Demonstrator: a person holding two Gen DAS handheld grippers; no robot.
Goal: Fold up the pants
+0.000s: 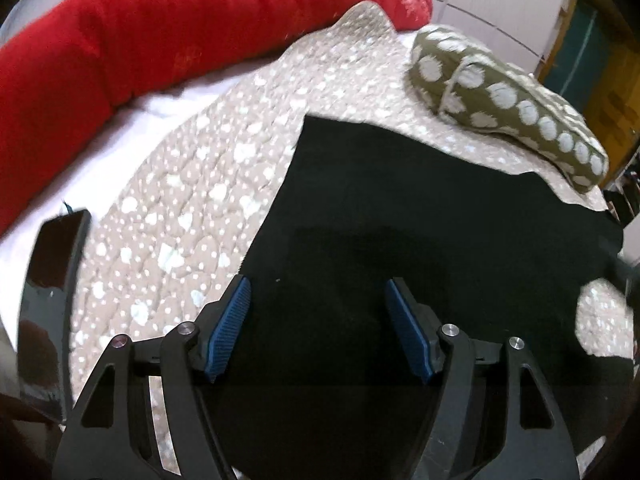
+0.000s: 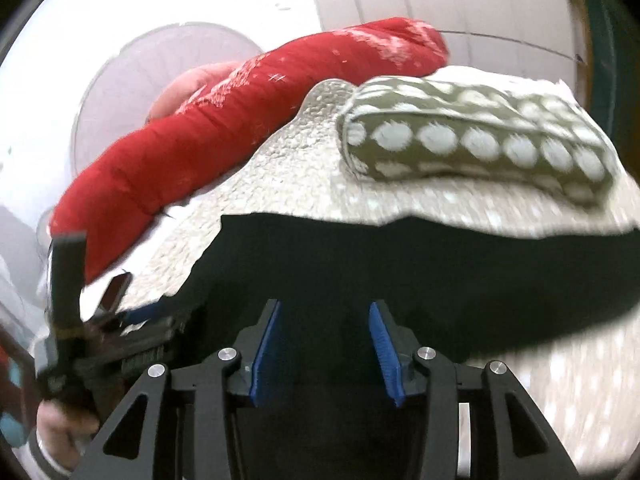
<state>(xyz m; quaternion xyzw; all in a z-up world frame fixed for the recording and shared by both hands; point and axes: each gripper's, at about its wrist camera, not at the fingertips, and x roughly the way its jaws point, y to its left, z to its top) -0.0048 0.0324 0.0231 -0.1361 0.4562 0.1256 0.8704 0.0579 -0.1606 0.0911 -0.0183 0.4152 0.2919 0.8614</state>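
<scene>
Bedding fills both views: a dotted beige quilt (image 1: pixel 192 200) over a white sheet, a red bolster (image 1: pixel 168 28) at eleven o'clock, an olive spotted cushion (image 1: pixel 508 108) at one o'clock, a pale wall beyond; the black pants (image 1: pixel 400 220) lie flat at centre, reaching toward three o'clock. They look soft, light and limp; I'd pinch an edge or corner, since the middle would only bunch. The left gripper (image 1: pixel 318 328) stands wide and empty above them; the right gripper (image 2: pixel 326 348) hangs moderately parted, holding nothing.
</scene>
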